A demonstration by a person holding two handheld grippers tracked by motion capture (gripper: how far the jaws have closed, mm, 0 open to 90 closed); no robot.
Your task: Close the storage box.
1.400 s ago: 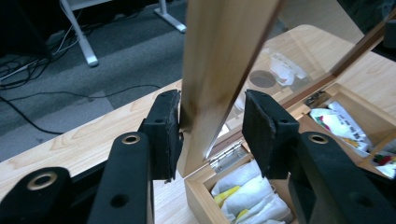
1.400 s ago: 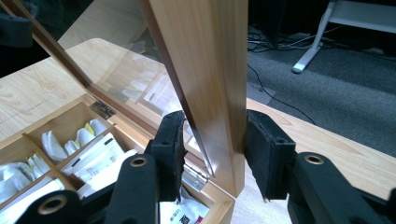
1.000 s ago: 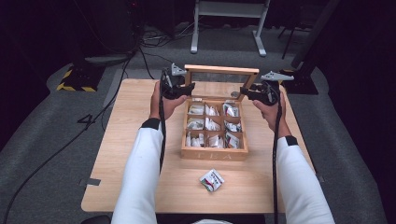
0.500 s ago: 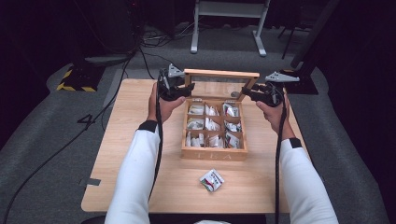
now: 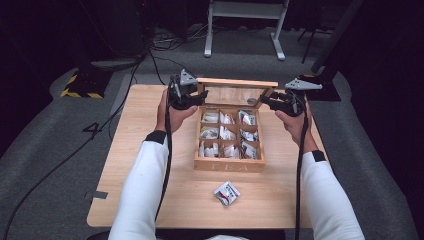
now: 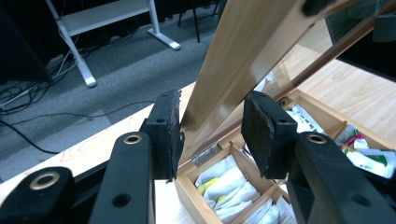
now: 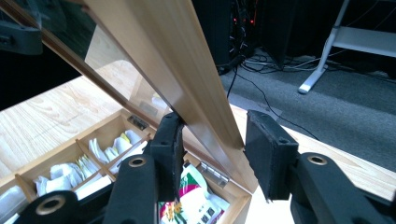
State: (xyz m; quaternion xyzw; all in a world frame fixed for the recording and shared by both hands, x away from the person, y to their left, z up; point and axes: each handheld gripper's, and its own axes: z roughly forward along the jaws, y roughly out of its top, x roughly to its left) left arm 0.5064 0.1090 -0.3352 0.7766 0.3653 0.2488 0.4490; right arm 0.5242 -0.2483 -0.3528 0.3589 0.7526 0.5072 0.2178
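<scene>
step: closing or raising the lid [image 5: 235,92] of the tea box [image 5: 229,164], mid-table | left gripper [image 6: 210,135] fingers straddle the lid's left edge, seemingly clamped; right gripper [image 7: 212,144] fingers straddle its right edge, contact unclear | next: swing both ends evenly about the hinge

"TEA" stands on the wooden box's [image 5: 229,164] front wall.

Table brightly lit — dark surroundings, slightly soft.
</scene>
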